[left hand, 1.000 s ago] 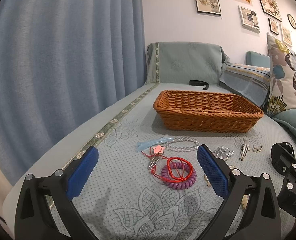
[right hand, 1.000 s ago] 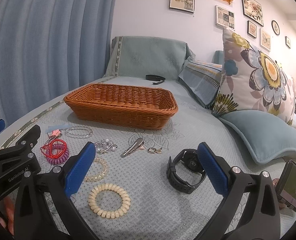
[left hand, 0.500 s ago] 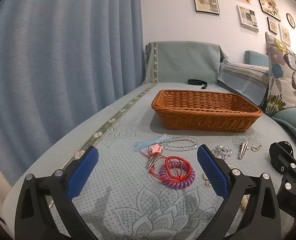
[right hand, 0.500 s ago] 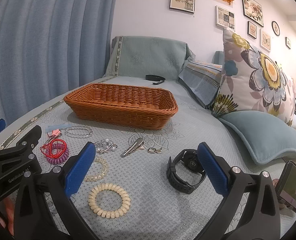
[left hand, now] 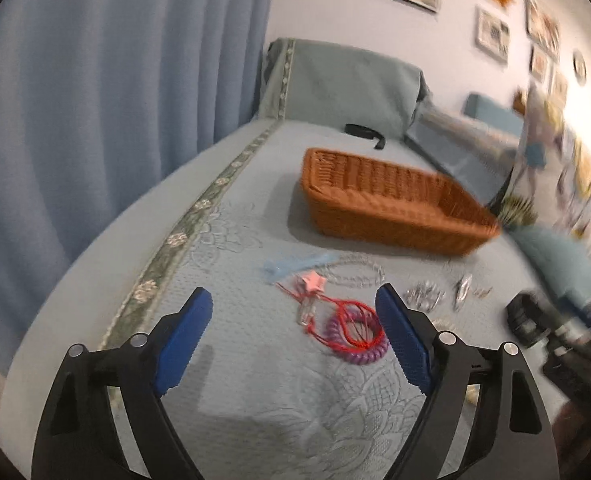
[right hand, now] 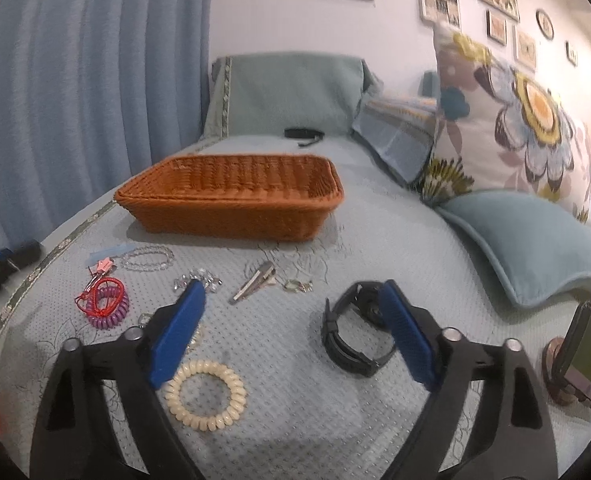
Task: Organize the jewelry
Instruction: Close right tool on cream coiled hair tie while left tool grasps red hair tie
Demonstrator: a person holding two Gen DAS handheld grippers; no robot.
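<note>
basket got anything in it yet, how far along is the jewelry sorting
Nothing looks sorted: no jewelry shows inside the wicker basket. Both the left gripper and right gripper are open and hold nothing. The black watch, cream coil tie, purple coil tie and silver clip still lie on the cover.

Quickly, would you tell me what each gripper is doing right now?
Left gripper: open, holding nothing.
Right gripper: open, holding nothing.

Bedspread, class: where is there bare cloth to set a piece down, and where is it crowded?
Bare cloth lies between the cream coil hair tie and the black watch, and between the wicker basket and the blue cushion. It is crowded left of the silver clip: purple coil tie, bead bracelet and pink star clip cluster together.
</note>
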